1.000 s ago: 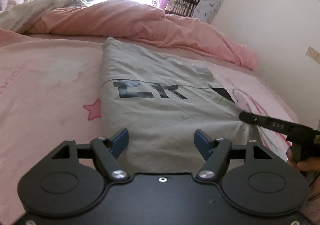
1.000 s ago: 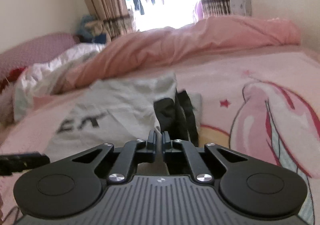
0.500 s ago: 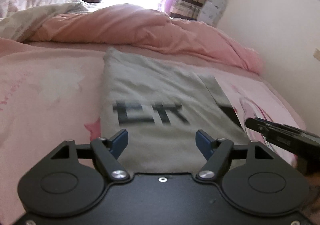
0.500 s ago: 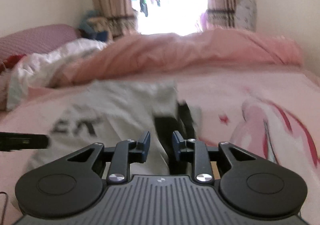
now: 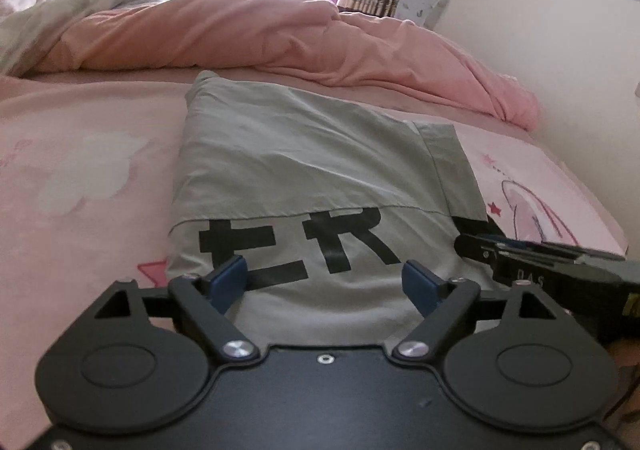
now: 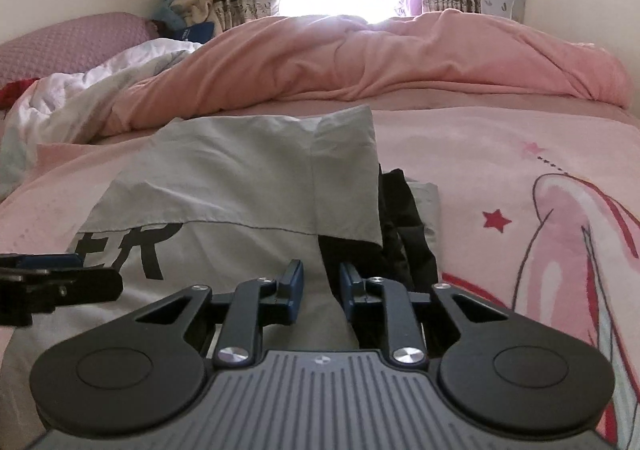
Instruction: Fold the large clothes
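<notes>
Both tools have pulled back toward the near hem of the grey garment (image 5: 320,178), which lies folded flat on the pink bed (image 5: 80,170). Left tool (image 5: 324,278) has just spread wide, empty; right tool (image 6: 320,286) stands slightly parted after closing a little, pinching nothing. Thin, crisp cloth: take both near corners evenly.

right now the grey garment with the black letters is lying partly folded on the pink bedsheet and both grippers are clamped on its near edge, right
Not quite. The grey garment does lie partly folded on the pink bedsheet, but neither gripper is clamped on it. In the left wrist view the left gripper stands wide open over the cloth; in the right wrist view the right gripper shows a clear gap, pads off the fabric.
</notes>
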The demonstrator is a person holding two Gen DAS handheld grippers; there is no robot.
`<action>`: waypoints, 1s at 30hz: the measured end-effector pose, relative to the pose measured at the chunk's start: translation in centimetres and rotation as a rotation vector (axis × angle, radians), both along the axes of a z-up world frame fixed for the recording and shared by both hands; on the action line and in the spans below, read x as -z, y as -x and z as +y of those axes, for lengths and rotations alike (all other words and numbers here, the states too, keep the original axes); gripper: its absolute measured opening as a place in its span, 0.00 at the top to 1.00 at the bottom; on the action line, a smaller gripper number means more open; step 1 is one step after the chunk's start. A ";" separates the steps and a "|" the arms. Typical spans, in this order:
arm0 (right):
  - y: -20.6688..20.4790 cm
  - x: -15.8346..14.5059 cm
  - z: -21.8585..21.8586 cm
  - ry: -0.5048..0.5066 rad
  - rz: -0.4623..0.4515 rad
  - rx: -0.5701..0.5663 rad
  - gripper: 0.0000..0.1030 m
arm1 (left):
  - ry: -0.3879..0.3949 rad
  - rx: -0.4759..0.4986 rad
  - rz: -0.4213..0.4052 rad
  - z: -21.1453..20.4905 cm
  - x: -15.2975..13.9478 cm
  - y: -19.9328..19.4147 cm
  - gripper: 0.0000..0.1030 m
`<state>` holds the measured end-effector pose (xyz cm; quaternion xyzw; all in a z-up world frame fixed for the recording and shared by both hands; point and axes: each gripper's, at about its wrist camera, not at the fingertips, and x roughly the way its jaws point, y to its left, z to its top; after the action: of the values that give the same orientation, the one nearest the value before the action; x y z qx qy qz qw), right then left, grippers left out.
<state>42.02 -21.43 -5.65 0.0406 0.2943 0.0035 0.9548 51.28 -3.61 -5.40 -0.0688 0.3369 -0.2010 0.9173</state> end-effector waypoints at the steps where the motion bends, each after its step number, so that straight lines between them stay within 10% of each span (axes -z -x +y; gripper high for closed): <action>1: 0.0 0.0 0.0 -0.002 0.000 0.000 0.76 | -0.009 0.001 -0.005 -0.3 0.0 0.1 0.14; 14: 8.5 -3.7 -0.5 -0.062 -0.101 -0.014 0.70 | -0.053 -0.103 0.005 0.2 -3.2 5.9 0.14; 30: 12.1 1.6 0.7 -0.054 0.004 0.017 0.70 | -0.079 -0.110 0.045 0.4 -0.1 10.5 0.14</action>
<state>29.91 -20.76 -7.26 0.0686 0.2956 0.0033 0.9528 40.78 -3.25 -5.26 -0.0555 0.3606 -0.1352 0.9212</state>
